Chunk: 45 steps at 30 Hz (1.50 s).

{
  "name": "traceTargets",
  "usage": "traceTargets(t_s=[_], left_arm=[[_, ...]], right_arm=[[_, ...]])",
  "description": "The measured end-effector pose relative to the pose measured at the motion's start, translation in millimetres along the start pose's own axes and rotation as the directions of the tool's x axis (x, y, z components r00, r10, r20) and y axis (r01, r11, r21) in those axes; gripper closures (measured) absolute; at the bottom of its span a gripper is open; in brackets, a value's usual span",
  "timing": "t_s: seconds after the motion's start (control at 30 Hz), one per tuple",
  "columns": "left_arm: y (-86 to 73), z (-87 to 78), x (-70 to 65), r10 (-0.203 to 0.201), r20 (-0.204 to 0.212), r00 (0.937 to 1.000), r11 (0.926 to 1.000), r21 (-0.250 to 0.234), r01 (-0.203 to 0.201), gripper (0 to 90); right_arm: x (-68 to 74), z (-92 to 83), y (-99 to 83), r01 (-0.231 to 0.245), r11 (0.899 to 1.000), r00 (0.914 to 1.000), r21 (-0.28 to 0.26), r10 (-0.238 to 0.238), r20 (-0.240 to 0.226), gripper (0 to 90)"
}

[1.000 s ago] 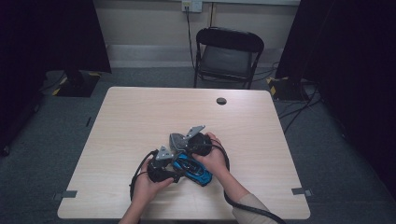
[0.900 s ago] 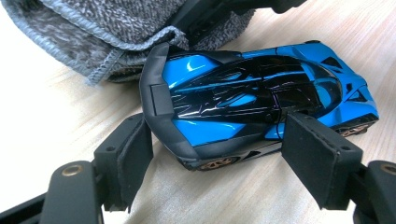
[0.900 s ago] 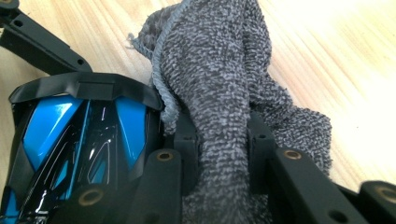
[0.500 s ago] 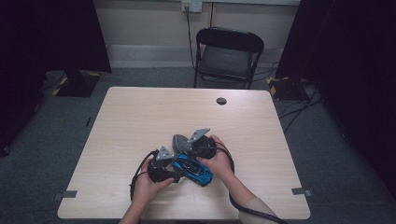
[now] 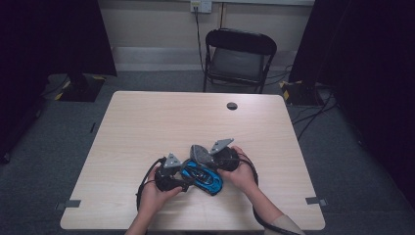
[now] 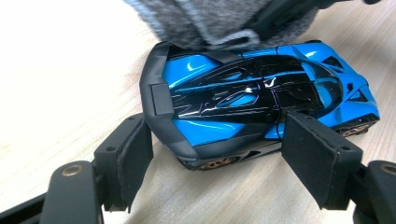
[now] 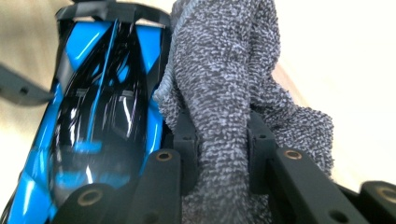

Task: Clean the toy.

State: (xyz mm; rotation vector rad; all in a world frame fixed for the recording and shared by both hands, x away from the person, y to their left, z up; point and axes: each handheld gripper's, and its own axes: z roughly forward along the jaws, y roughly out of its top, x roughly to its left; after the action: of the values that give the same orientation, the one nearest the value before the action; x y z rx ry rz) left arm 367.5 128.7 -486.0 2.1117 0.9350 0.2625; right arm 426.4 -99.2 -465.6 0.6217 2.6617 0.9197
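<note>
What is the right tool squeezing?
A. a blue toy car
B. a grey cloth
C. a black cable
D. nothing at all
B: in the right gripper view the right tool has its jaws pinched on the grey cloth, which lies against the side of the car.
</note>
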Motion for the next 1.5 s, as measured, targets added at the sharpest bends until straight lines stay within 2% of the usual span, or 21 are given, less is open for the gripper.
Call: traceTargets(t_s=[0.37, 0.73, 0.83, 0.9, 0.93, 0.97, 1.03, 1.07, 1.17, 1.2, 1.23, 1.27, 1.3, 1.33, 1.5], left_arm=[[0.1, -0.3, 0.8, 0.002, -0.002, 1.0000, 1.0000, 0.001, -0.002, 25.0], [0.3, -0.3, 0.4, 0.000, -0.001, 1.0000, 1.0000, 0.003, 0.000, 25.0], [0.7, -0.3, 0.2, 0.000, -0.003, 1.0000, 1.0000, 0.005, 0.000, 25.0], [0.7, -0.4, 0.2, 0.000, -0.004, 1.0000, 1.0000, 0.006, 0.000, 25.0], [0.6, -0.3, -0.1, 0.000, -0.005, 1.0000, 1.0000, 0.005, 0.000, 25.0], [0.6, -0.3, -0.1, 0.000, -0.005, 1.0000, 1.0000, 0.005, 0.000, 25.0], [0.6, -0.4, -0.2, 0.001, -0.005, 1.0000, 1.0000, 0.005, -0.001, 25.0], [0.5, -0.3, -0.2, 0.000, -0.004, 1.0000, 1.0000, 0.003, 0.000, 25.0], [0.3, -0.3, -0.1, 0.000, -0.004, 1.0000, 1.0000, 0.003, 0.000, 25.0], [0.2, -0.2, 0.1, -0.001, -0.002, 1.0000, 1.0000, 0.001, 0.001, 25.0], [0.2, -0.2, 0.1, -0.001, -0.002, 1.0000, 1.0000, 0.001, 0.001, 25.0], [0.0, -0.3, 0.7, 0.002, -0.002, 1.0000, 1.0000, 0.000, -0.002, 25.1], [0.0, -0.3, 0.7, 0.002, -0.002, 1.0000, 1.0000, 0.000, -0.002, 25.1], [-0.3, -0.4, 0.5, -0.001, 0.000, 1.0000, 1.0000, -0.001, 0.001, 25.1], [-0.6, -0.5, 0.4, 0.000, -0.002, 1.0000, 1.0000, -0.002, 0.000, 25.1]], right_arm=[[1.1, -21.4, -24.3, -0.013, 1.000, 0.9998, -0.012, 0.012, -0.017, 72.1], [-0.1, -43.6, -43.7, -0.018, 1.000, 0.9997, 0.007, 0.018, -0.017, 71.9], [-4.0, -50.0, -44.0, -0.035, 0.999, 0.9991, -0.005, 0.036, 0.022, 71.9], [-8.8, -53.4, -40.4, -0.053, 0.998, 0.9974, -0.040, 0.055, 0.047, 71.8], [-12.6, -53.7, -36.1, -0.077, 0.995, 0.9947, -0.059, 0.080, 0.064, 71.7], [-12.6, -53.7, -36.1, -0.077, 0.995, 0.9947, -0.059, 0.080, 0.064, 71.7], [-16.9, -49.0, -27.7, -0.093, 0.992, 0.9918, -0.085, 0.099, 0.081, 71.6], [-18.5, -40.5, -18.8, -0.100, 0.991, 0.9903, -0.086, 0.107, 0.088, 71.6], [-17.8, -30.5, -10.2, -0.094, 0.992, 0.9912, -0.082, 0.101, 0.085, 71.4], [-14.2, -18.3, 0.2, -0.078, 0.995, 0.9931, -0.068, 0.083, 0.083, 71.4], [-14.2, -18.3, 0.2, -0.078, 0.995, 0.9931, -0.068, 0.083, 0.083, 71.4], [-9.2, -6.1, 10.5, -0.048, 0.998, 0.9949, -0.050, 0.052, 0.087, 71.2], [-9.2, -6.1, 10.5, -0.048, 0.998, 0.9949, -0.050, 0.052, 0.087, 71.2], [-4.9, 4.5, 18.8, -0.036, 0.999, 0.9960, -0.041, 0.039, 0.081, 71.0], [0.2, 18.9, 28.7, -0.026, 0.999, 0.9972, -0.031, 0.028, 0.070, 71.0]])
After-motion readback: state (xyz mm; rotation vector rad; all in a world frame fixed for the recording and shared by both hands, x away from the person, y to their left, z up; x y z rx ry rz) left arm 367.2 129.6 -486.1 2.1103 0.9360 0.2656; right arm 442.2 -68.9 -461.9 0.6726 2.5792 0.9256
